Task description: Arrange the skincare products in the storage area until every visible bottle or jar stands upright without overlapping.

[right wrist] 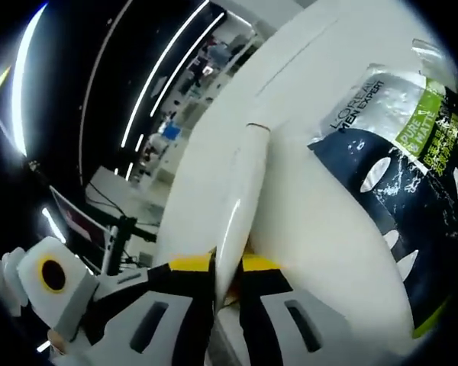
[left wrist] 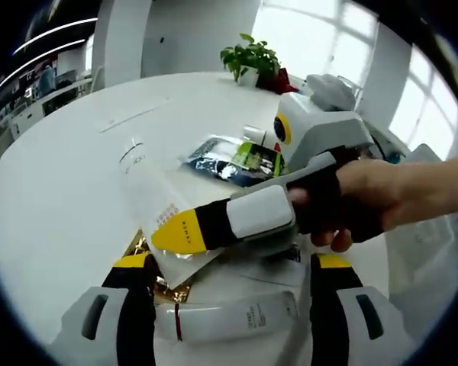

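A white tube [left wrist: 143, 187] with dark print is tilted over the round white table [left wrist: 69, 175]. My right gripper [left wrist: 177, 236], held by a hand, comes in from the right and is shut on the tube's flat lower end. In the right gripper view the same tube [right wrist: 240, 183] runs edge-on up from between the yellow tips of my right gripper [right wrist: 225, 265]. My left gripper [left wrist: 233, 263] stands open, jaws wide apart. A second white tube [left wrist: 229, 320] lies flat between them. A dark L'Oreal pack [left wrist: 229, 162] lies flat behind, and it is seen again, pack [right wrist: 397, 152], beside the held tube.
Crumpled gold foil [left wrist: 140, 246] lies under the held tube. A potted plant [left wrist: 252, 59] stands at the table's far edge, next to a red object. Office desks and ceiling lights lie beyond the table edge [right wrist: 191, 175].
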`<state>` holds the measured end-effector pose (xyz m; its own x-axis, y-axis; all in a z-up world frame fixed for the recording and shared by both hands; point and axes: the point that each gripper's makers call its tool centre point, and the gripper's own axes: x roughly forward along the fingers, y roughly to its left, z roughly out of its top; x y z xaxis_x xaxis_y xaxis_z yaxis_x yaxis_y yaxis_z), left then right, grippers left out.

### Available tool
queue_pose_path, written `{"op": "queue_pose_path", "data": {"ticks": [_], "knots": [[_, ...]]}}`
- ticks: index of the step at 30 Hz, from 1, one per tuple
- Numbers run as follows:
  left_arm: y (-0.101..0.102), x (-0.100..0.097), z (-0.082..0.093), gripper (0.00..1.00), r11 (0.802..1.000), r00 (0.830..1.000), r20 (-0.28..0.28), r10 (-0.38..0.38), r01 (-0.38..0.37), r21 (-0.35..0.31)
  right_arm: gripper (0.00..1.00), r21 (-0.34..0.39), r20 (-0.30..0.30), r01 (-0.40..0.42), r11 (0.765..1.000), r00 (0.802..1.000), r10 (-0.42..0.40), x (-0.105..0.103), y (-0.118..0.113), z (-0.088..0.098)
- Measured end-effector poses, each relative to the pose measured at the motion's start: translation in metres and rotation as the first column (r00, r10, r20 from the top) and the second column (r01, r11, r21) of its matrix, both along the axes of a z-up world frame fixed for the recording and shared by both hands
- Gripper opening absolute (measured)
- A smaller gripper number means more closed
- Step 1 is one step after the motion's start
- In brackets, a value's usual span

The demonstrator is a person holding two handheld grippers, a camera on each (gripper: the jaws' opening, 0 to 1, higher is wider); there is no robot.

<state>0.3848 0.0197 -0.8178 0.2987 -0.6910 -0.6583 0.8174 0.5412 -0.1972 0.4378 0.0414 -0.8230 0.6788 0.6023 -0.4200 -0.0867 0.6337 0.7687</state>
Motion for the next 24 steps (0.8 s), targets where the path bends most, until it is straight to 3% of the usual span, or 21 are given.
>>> {"op": "queue_pose_path", "data": {"ticks": [6, 15, 19, 24], "knots": [[0.003, 0.001, 0.002, 0.72, 1.000, 1.000, 0.000, 0.001, -0.001, -0.020, 0.09, -0.013, -0.019, 0.013, 1.000, 1.000, -0.013, -0.001, -0.002, 0.001], [0.004, 0.006, 0.010, 0.65, 0.997, 1.000, 0.005, 0.005, -0.005, -0.072, 0.07, -0.143, 0.015, -0.047, 0.989, 0.999, 0.049, -0.005, -0.008, 0.004], [0.008, 0.012, 0.016, 0.64, 0.995, 1.000, 0.018, 0.020, -0.018, -0.096, 0.06, -0.238, 0.046, -0.095, 0.967, 0.993, 0.108, -0.007, -0.009, 0.006], [0.017, 0.012, 0.022, 0.62, 0.995, 0.999, 0.042, 0.029, -0.025, -0.099, 0.05, -0.368, 0.072, -0.169, 0.914, 0.975, 0.209, -0.008, -0.015, 0.005]]}}
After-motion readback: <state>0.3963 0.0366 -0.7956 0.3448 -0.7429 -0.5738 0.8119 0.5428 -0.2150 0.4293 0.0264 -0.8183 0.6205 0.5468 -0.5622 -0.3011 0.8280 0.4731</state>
